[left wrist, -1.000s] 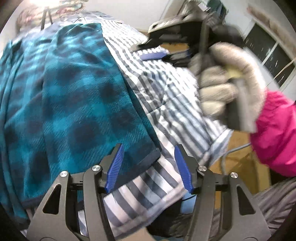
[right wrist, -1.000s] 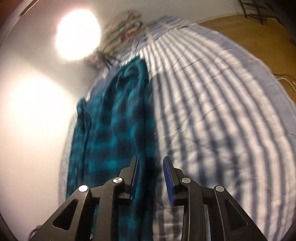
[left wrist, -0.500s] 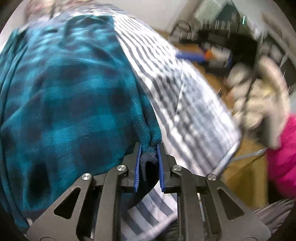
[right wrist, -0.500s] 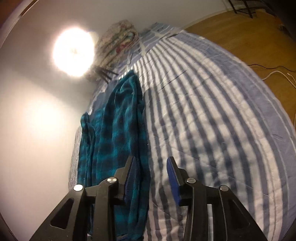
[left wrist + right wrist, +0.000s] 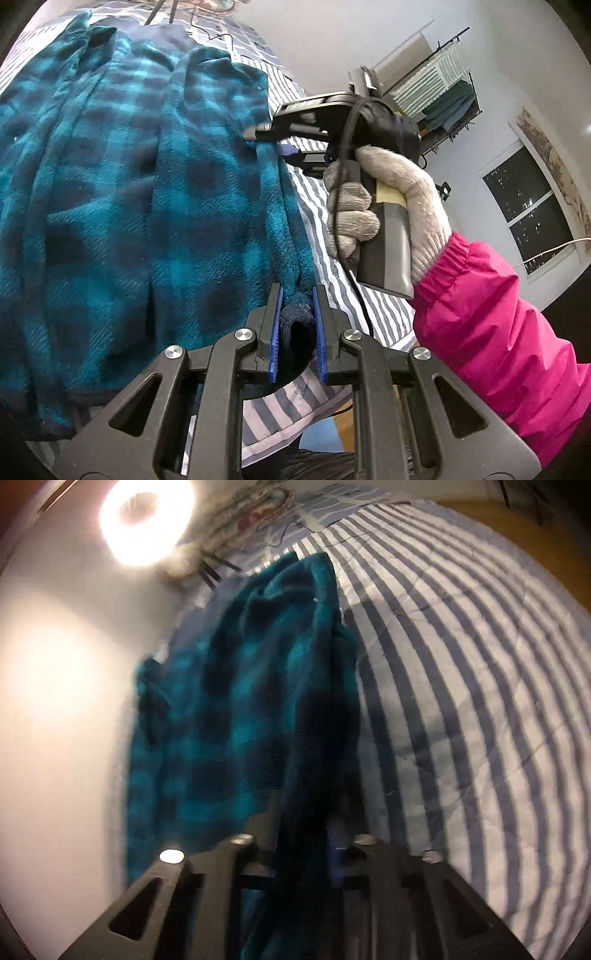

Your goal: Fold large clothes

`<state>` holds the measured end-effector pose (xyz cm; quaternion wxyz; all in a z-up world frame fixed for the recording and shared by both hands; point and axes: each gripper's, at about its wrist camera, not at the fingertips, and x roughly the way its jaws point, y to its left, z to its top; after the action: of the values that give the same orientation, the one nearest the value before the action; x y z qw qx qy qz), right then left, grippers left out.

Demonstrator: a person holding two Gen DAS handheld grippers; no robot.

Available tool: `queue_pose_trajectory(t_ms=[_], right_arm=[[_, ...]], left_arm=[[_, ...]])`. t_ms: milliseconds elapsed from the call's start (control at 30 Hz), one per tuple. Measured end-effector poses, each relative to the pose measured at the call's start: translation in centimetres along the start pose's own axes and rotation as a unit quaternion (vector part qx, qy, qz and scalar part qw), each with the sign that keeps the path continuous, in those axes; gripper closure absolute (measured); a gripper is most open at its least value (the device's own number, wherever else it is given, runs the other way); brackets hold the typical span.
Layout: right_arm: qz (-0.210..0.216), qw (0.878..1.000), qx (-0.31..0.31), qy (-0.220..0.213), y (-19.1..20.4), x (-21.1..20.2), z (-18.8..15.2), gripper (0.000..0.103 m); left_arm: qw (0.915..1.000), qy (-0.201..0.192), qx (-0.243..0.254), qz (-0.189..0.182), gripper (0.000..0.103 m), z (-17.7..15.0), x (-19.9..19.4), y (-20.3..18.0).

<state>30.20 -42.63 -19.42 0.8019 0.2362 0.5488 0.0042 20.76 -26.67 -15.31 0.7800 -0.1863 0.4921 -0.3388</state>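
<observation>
I see a big, fuzzy, teal and dark blue checked robe (image 5: 122, 206) lying on a bed with a grey and white striped cover (image 5: 461, 664). The robe is the landmark here. It lies long and flat, with its collar end at the far side of the bed and its hem close to me.

My left tongs (image 5: 297, 328) are pinched on the near corner of the robe. A dark rolled bit of the hem sits squeezed between the two blue pads (image 5: 275, 332). So this corner is caught.

My right tongs (image 5: 258, 134) reach in farther up the same long edge of the robe, held by a hand in a pale knit glove (image 5: 384, 199) with a pink sleeve (image 5: 491, 325). In the right wrist view the robe cloth runs right down between the two black arms of the tongs (image 5: 306, 842). It looks gripped, but that picture is blurry and dark, so I cannot tell for sure.

I think the job is only at the start. The robe looks laid out, with one long side maybe already turned in, though I cannot be sure. Both grips sit on one long edge. The fold across the robe is not yet made, and the folds after that are all left to do.
</observation>
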Motion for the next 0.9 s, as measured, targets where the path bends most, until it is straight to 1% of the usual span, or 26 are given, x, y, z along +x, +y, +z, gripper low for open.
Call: queue_pose_trajectory(t_ms=[67,100,167,233,267,367,433,500,567,633,667,700,767,800,900], right_arm=[[-0.04,0.999,-0.033,-0.016,2.1,-0.6,0.1,0.096],[-0.065,0.996,-0.057,-0.024,3.5,-0.8,0.1,0.096],[-0.099,0.988,-0.11,-0.039,6.7,-1.2,0.0,0.097],[-0.119,0.98,-0.154,-0.049,9.9,-0.9,-0.3,0.098],[-0.128,0.973,-0.183,-0.052,11.9,-0.5,-0.7,0.098],[-0.132,0.96,-0.24,-0.053,16.2,0.7,-1.6,0.098],[-0.122,0.952,-0.278,-0.041,19.6,3.0,-2.5,0.098],[-0.118,0.946,-0.302,-0.025,21.7,5.1,-3.5,0.098],[-0.122,0.933,-0.338,0.0,23.6,7.8,-4.7,0.098],[-0.127,0.924,-0.36,0.016,24.3,9.3,-5.5,0.098],[-0.129,0.925,-0.358,0.019,24.3,9.7,-5.6,0.098],[-0.124,0.928,-0.351,0.02,24.1,9.7,-5.3,0.098],[-0.102,0.939,-0.327,0.024,23.4,9.1,-4.5,0.098],[-0.091,0.943,-0.32,0.024,23.0,8.9,-4.3,0.097],[-0.025,0.96,-0.276,0.028,21.4,7.0,-3.1,0.079]], left_arm=[[0.9999,-0.003,-0.011,-0.008,0.09,0.0,-0.4,0.5],[0.9996,-0.005,-0.019,-0.02,0.09,-0.1,-0.7,0.8],[0.9991,-0.009,-0.032,-0.028,0.09,-0.1,-1.4,1.4],[0.9981,-0.014,-0.048,-0.034,0.09,-0.3,-2.2,2.1],[0.9977,-0.016,-0.056,-0.036,0.09,-0.5,-2.6,2.5],[0.995,-0.034,-0.085,-0.039,0.091,-1.1,-4.7,4.1],[0.9926,-0.048,-0.105,-0.035,0.092,-1.7,-6.3,5.4],[0.9906,-0.061,-0.121,-0.02,0.093,-2.4,-7.6,6.9],[0.9883,-0.063,-0.139,-0.009,0.093,-3.0,-8.4,8.5],[0.9852,-0.061,-0.16,-0.001,0.094,-3.6,-8.9,10.1],[0.984,-0.06,-0.168,0.001,0.094,-4.0,-9.0,10.7],[0.9832,-0.059,-0.172,0.004,0.094,-4.3,-9.1,11.1],[0.9831,-0.059,-0.173,0.007,0.094,-4.7,-9.3,11.4],[0.9832,-0.058,-0.173,0.008,0.094,-4.8,-9.3,11.5],[0.9847,-0.058,-0.164,0.008,0.094,-5.0,-9.3,11.4]])
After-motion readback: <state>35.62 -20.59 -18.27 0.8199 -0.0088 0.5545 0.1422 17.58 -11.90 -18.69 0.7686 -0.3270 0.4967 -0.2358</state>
